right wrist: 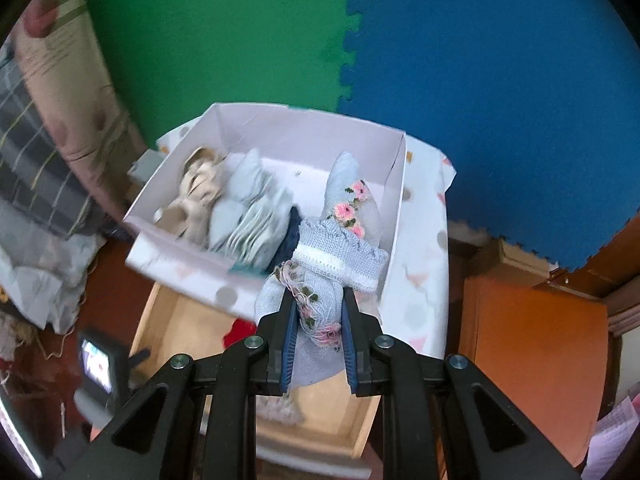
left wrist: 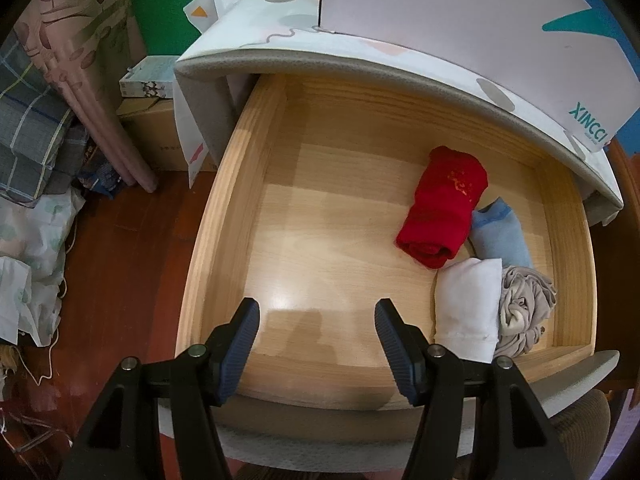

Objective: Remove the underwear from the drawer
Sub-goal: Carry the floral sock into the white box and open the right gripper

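The wooden drawer (left wrist: 224,208) is pulled out under the table top. At its right side lie a rolled red piece (left wrist: 442,206), a light blue one (left wrist: 500,232), a white one (left wrist: 468,308) and a crumpled beige one (left wrist: 524,308). My left gripper (left wrist: 316,324) hangs open over the bare drawer floor, holding nothing. In the right wrist view my right gripper (right wrist: 318,312) is shut on pale blue underwear with pink flower lace (right wrist: 320,300), lifted above the drawer (right wrist: 160,320) at the near edge of a white box (right wrist: 280,136) that holds several folded pieces.
The box stands on a table top with a patterned cover (left wrist: 360,46). Green (right wrist: 220,32) and blue (right wrist: 500,60) foam mats line the wall. Bedding and bags (left wrist: 36,152) pile on the red-brown floor (left wrist: 132,260) left of the drawer; an orange cabinet (right wrist: 532,360) stands on the right.
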`<state>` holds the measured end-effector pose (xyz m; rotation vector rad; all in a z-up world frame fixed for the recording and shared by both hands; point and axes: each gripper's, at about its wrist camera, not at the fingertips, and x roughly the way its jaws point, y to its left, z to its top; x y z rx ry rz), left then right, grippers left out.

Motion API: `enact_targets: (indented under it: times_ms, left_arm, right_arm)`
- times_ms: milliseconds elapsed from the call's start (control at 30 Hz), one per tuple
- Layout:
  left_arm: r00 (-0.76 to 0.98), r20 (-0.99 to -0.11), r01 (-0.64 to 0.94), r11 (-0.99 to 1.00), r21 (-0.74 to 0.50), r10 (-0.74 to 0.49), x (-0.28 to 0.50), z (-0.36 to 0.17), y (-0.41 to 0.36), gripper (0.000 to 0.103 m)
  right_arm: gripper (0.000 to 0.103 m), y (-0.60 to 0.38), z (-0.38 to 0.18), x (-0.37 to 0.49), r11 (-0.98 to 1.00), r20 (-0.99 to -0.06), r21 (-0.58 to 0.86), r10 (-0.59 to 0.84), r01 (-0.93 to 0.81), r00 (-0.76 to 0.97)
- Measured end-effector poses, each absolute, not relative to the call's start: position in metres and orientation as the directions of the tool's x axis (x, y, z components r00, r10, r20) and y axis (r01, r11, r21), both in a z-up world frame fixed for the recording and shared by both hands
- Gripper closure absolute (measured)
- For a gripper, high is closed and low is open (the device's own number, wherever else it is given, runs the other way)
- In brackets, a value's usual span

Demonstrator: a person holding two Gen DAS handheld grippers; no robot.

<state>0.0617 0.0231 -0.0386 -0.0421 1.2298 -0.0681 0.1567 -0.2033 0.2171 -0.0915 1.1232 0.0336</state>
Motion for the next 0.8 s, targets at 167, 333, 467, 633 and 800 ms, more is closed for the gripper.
enact_targets:
  times_ms: [167, 333, 467, 633, 800]
  left_arm:
    - [0.344, -0.937, 0.035, 0.998, -0.051, -0.06, 0.061, -0.037, 0.021, 0.041]
    - [0.36, -0.931, 0.037, 0.998, -0.043, -0.053, 0.06, -0.034, 0.02, 0.041]
    - [0.361, -0.931, 0.042, 0.999, -0.034, -0.047, 0.059, -0.034, 0.019, 0.041]
    - [0.366, -0.93, 0.04, 0.999, -0.021, -0.034, 0.059, -0.034, 0.018, 0.041]
    - [0.367, -0.93, 0.04, 0.999, -0.02, -0.033, 0.059, -0.034, 0.019, 0.041]
  right_arm:
    - [0.084, -0.205, 0.202, 0.197, 0.996, -0.911, -0.076, -0.052, -0.042, 0.41]
    - [0.083, -0.208, 0.178, 0.224, 0.998, -0.923, -0.062, -0.052, -0.013, 0.382]
    - [0.083, -0.208, 0.16, 0.233, 0.997, -0.931, -0.072, -0.064, -0.009, 0.359]
    - [0.079, -0.209, 0.14, 0.241, 0.997, -0.941, -0.071, -0.067, -0.001, 0.332]
    - [0.063, -0.209, 0.138, 0.24, 0.998, -0.943, -0.057, -0.054, 0.003, 0.33]
